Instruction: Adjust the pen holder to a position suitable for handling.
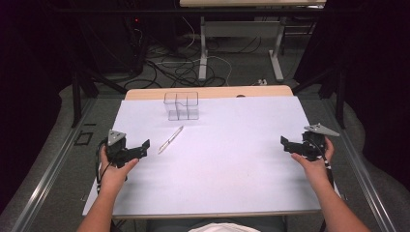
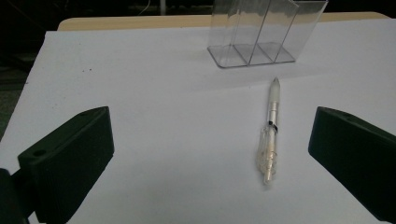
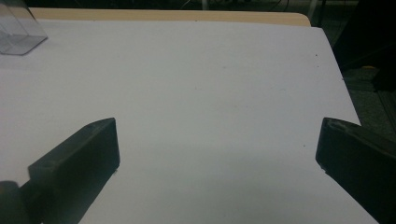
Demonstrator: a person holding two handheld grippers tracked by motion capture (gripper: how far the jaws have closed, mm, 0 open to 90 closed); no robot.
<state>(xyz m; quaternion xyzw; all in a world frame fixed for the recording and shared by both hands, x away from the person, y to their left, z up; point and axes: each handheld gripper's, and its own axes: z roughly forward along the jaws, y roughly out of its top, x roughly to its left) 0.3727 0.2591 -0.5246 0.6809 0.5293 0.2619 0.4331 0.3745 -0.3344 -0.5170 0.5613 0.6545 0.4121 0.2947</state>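
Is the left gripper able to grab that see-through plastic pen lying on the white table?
Probably yes. The left gripper is open, and the see-through plastic pen lies just ahead with bare white table between them.

The right gripper [image 3: 217, 163] hangs over the white table sheet [image 3: 210, 84] with its two black jaws spread wide and nothing between them. A clear plastic box [image 3: 16, 32] sits at the far left corner.
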